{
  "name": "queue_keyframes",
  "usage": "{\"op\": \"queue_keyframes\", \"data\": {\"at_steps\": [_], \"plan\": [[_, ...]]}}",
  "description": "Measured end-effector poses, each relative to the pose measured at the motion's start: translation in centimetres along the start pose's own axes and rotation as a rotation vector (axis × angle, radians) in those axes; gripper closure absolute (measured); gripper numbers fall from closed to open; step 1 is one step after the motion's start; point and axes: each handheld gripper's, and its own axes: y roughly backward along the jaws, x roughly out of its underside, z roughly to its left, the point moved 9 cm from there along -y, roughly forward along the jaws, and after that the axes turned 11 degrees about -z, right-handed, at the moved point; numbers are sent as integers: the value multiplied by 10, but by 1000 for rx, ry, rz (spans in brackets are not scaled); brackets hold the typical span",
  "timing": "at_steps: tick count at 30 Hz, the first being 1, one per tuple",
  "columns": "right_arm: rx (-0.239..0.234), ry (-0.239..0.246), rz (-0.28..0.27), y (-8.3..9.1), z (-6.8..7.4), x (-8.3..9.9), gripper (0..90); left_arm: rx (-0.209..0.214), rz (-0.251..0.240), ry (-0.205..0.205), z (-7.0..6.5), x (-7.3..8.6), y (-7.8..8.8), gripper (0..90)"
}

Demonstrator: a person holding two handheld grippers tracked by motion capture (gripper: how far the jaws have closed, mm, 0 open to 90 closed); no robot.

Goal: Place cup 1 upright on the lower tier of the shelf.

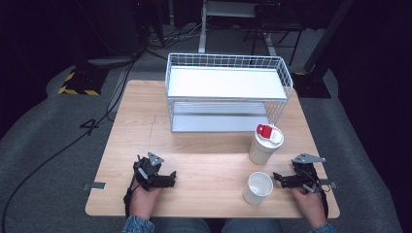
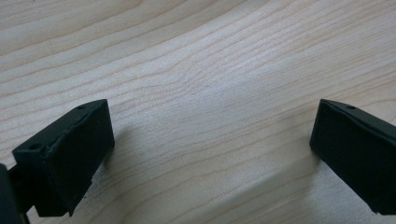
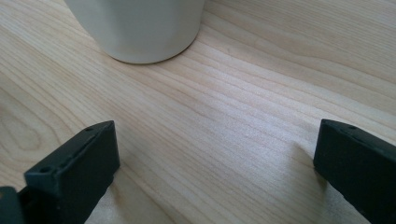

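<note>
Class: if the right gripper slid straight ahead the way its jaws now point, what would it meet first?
Probably the open white paper cup, standing ahead of the open right gripper, slightly off its centre line.

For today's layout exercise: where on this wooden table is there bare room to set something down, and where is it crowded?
Bare: the wooden table left of the white wire shelf rack, and the middle strip between the left gripper and the open white paper cup. Crowded: the right side, where that cup, the white cup with the red lid piece and the right gripper cluster.
</note>
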Motion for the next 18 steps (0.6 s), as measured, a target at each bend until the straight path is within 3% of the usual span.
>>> {"op": "queue_keyframes", "data": {"at_steps": [18], "plan": [[6, -5, 0, 0, 0, 0, 6, 3, 9, 8, -2, -1, 1, 1]]}}
